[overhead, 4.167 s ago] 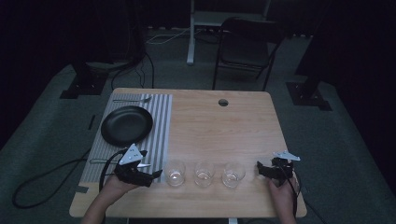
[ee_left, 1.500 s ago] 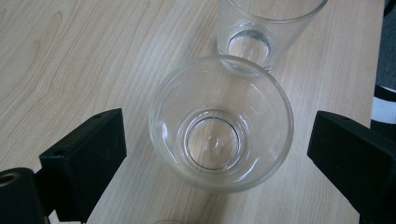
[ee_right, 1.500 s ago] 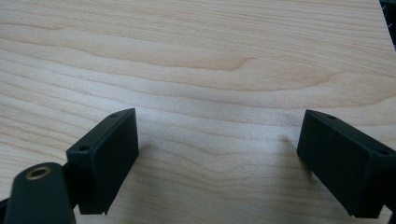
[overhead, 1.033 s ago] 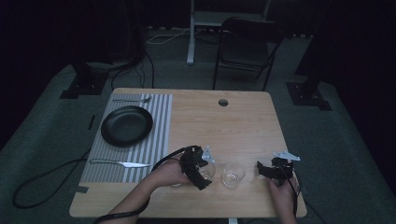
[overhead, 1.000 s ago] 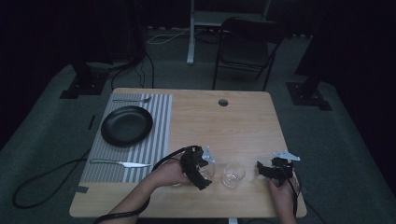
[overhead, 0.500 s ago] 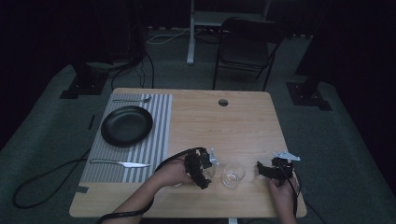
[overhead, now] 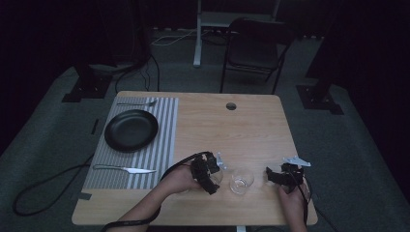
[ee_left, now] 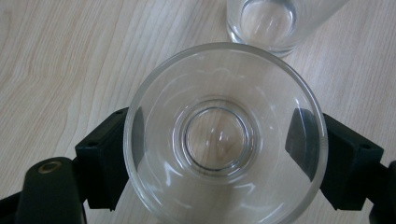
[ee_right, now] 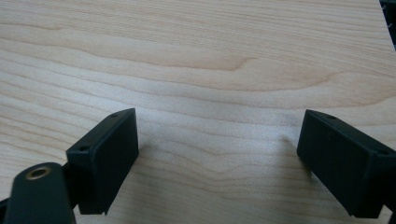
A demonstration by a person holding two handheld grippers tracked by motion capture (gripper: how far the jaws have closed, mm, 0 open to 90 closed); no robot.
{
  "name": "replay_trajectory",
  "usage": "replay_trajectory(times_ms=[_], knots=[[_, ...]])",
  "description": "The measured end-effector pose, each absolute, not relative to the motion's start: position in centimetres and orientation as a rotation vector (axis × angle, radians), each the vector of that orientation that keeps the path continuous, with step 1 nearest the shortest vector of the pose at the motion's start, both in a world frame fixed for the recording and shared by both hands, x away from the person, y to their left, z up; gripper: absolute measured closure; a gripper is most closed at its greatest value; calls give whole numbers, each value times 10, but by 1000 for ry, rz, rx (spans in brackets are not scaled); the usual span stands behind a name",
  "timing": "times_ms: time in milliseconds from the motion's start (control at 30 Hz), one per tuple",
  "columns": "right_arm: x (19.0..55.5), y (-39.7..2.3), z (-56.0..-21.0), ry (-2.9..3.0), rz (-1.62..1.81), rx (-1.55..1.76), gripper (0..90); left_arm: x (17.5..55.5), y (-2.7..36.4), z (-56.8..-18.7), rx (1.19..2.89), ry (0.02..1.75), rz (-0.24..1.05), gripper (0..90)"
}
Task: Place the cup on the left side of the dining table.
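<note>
A clear drinking glass (ee_left: 224, 140) stands upright on the wooden table (overhead: 241, 130), near its front edge. My left gripper (overhead: 209, 174) has just been closing and is now shut on it, a black pad (ee_left: 306, 140) pressed against each side of the wall. A second clear glass (overhead: 241, 180) stands just to the right, apart from the held one; its base also appears as the glass (ee_left: 270, 18) at the top of the left gripper view. My right gripper (overhead: 271, 176) rests at the front right, open, with bare wood between its fingers (ee_right: 105, 158).
A striped placemat (overhead: 164, 145) on the left carries a black plate (overhead: 131, 129), a knife (overhead: 124, 169) in front of it and a fork (overhead: 136, 103) behind it. A cable hole (overhead: 231, 106) sits near the far edge. A chair (overhead: 256, 48) stands beyond the table.
The left gripper came over from the table's left to the middle glass, and its jaws closed on that glass. The right gripper has stayed where it was.
</note>
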State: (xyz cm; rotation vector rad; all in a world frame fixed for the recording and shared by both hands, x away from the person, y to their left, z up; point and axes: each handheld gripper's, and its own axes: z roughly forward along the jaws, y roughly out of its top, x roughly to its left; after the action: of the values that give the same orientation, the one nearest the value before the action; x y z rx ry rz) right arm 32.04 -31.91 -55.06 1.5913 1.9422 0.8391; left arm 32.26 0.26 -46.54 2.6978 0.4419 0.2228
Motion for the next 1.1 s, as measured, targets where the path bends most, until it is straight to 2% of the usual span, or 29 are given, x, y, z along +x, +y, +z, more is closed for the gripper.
replay_trajectory(times_ms=[767,1100], knots=[[320,-319,-551,1941,840,1593,122,351,15,-446,2632,584,308,181],[320,-319,-551,1942,840,1593,122,363,33,-442,2599,697,339,181]])
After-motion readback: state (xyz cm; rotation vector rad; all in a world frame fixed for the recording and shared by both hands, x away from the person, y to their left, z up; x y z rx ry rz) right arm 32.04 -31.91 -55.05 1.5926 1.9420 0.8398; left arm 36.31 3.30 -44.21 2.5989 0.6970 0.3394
